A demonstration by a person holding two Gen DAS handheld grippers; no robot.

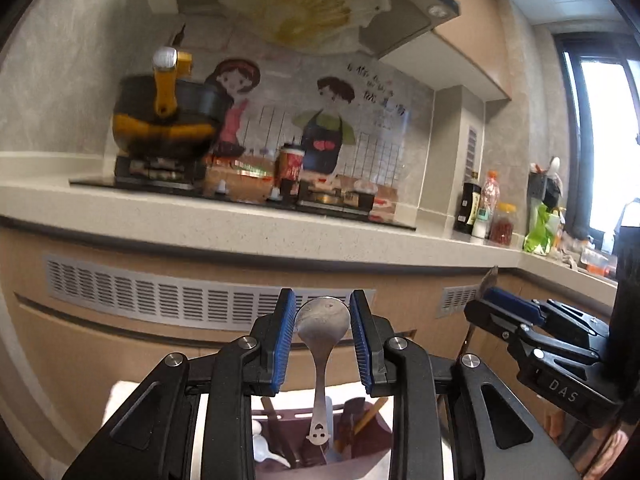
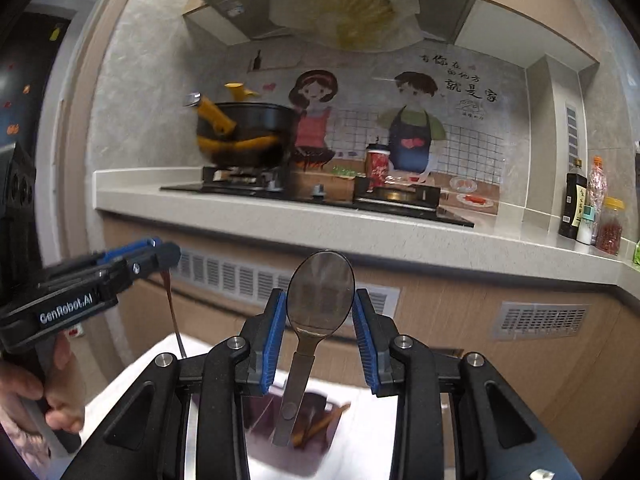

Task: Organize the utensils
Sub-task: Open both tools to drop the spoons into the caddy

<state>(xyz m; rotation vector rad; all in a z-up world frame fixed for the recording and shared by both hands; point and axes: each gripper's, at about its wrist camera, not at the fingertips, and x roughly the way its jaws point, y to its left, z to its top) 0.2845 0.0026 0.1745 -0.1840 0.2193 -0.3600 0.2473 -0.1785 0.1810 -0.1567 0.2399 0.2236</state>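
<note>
Spoons number two, one in each tongs. Left tongs (image 1: 323, 338) pinch the bowl of a small steel spoon (image 1: 322, 344), handle hanging over a purple holder (image 1: 360, 452). Right tongs (image 2: 320, 330) pinch a larger spoon (image 2: 318, 300) by its bowl, above the same holder.

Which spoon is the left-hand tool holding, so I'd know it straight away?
Start at the dark purple utensil caddy low in the left wrist view; directly above it the left gripper pinches a silver spoon by its bowl, handle hanging down. Unlike the right gripper's spoon, its handle end has a smiley-face cutout.
</note>
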